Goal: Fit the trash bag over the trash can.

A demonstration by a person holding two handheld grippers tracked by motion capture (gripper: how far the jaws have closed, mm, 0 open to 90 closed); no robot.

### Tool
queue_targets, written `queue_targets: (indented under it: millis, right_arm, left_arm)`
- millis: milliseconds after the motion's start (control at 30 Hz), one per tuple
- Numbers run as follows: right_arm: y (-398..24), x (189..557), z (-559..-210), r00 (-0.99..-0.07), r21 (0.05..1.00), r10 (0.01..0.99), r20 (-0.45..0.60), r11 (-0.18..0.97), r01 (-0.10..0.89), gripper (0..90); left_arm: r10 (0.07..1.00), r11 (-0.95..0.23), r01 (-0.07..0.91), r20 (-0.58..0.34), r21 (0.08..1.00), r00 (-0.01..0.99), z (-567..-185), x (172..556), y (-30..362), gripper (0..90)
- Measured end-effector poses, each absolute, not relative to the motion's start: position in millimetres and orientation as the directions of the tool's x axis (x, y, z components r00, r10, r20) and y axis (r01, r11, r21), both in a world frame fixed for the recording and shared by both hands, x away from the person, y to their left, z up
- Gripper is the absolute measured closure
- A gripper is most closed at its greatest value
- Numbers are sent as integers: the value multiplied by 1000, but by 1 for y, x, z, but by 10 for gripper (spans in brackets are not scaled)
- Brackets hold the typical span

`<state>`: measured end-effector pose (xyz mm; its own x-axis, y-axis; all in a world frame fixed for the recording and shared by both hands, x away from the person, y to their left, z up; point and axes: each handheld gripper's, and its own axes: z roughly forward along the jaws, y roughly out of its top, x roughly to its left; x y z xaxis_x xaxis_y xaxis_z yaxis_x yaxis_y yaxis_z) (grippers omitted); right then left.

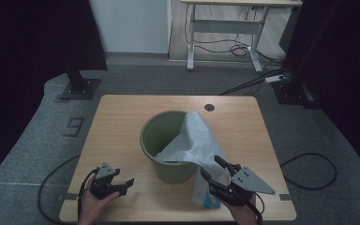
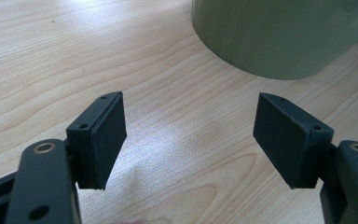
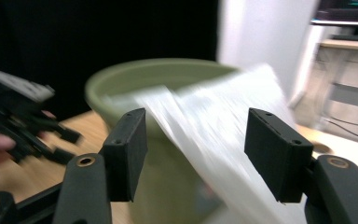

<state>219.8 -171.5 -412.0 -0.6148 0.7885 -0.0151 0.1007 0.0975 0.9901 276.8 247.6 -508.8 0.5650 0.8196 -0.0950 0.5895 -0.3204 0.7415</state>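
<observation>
At the centre of the high view, a white bag [image 1: 194,143] is draped over the rim of a green bucket [image 1: 161,140]. The right gripper [image 1: 215,174], lower right, is spread open beside the bag; the left gripper [image 1: 124,185], lower left, is held open over the table [image 1: 122,117].

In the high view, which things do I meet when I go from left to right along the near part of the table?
Left gripper → green bucket → white plastic bag hanging over the bucket's rim → right gripper.
</observation>
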Motion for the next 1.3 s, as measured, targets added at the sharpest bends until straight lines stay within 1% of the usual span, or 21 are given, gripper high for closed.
queue_targets:
  millis: [33,133,233,300,333,433,467,500,567,600,633,667,700,733,833,933,967,1067,1167,1233,1300]
  right_arm:
    - [-181,216,-423,-578,987,816,-11,101,124,361]
    - [-193,217,-441,-539,978,841,39,79,194,346]
    - [-197,219,-452,-526,972,848,64,66,224,346]
    - [-202,225,-465,-508,963,855,103,41,265,350]
    - [-202,225,-465,-508,963,855,103,41,265,350]
    - [-203,230,-474,-501,957,856,125,30,290,382]
    - [-204,233,-478,-501,952,854,141,22,305,435]
    - [-204,233,-478,-501,952,854,141,22,305,435]
    - [-204,235,-482,-502,950,852,151,15,311,519]
    - [-205,237,-483,-511,948,842,174,-3,319,635]
    - [-205,237,-483,-511,948,842,174,-3,319,635]
    - [-205,237,-483,-511,947,841,178,-5,321,697]
    - [-206,239,-480,-503,950,848,164,2,312,787]
    - [-206,239,-480,-503,950,848,164,2,312,787]
    - [-212,244,-472,-496,954,856,144,13,299,880]
    - [-225,251,-455,-486,964,862,144,-12,266,887]
    - [-225,251,-455,-486,964,862,144,-12,266,887]
    - [-227,254,-439,-494,975,860,130,-19,222,887]
    - [-223,256,-420,-527,985,843,106,-17,171,887]
    - [-220,257,-411,-544,990,834,95,-21,142,887]
    - [-219,257,-408,-551,991,830,93,-24,132,887]
  left_arm:
    - [820,-320,590,-95,741,564,-509,277,248,254]
    - [819,-330,594,-91,734,566,-511,278,246,254]
    - [821,-333,593,-84,734,565,-511,277,244,254]
    - [824,-334,585,-73,739,562,-509,276,244,255]
    - [824,-334,585,-73,739,562,-509,276,244,256]
    - [827,-326,582,-73,745,557,-508,276,245,257]
    - [832,-322,582,-70,747,550,-507,276,245,257]
    - [832,-322,582,-70,747,550,-507,276,245,257]
    - [836,-317,583,-71,748,545,-507,276,245,257]
    - [836,-317,582,-70,749,545,-506,276,244,257]
    - [836,-315,579,-70,752,545,-505,275,243,257]
    - [835,-317,576,-67,753,547,-504,275,243,257]
    - [835,-317,566,-58,761,547,-501,273,241,257]
    - [835,-317,566,-58,761,547,-501,273,241,257]
    - [856,-322,542,-5,776,517,-493,269,236,258]
    - [844,-324,510,0,797,536,-482,264,230,257]
    - [844,-324,510,0,797,536,-482,264,230,257]
    - [838,-310,497,-13,810,545,-473,259,230,259]
    - [823,-303,473,-24,827,568,-461,252,232,310]
    - [803,-291,442,-35,848,596,-445,243,233,318]
    - [794,-284,432,-43,856,607,-439,240,234,320]
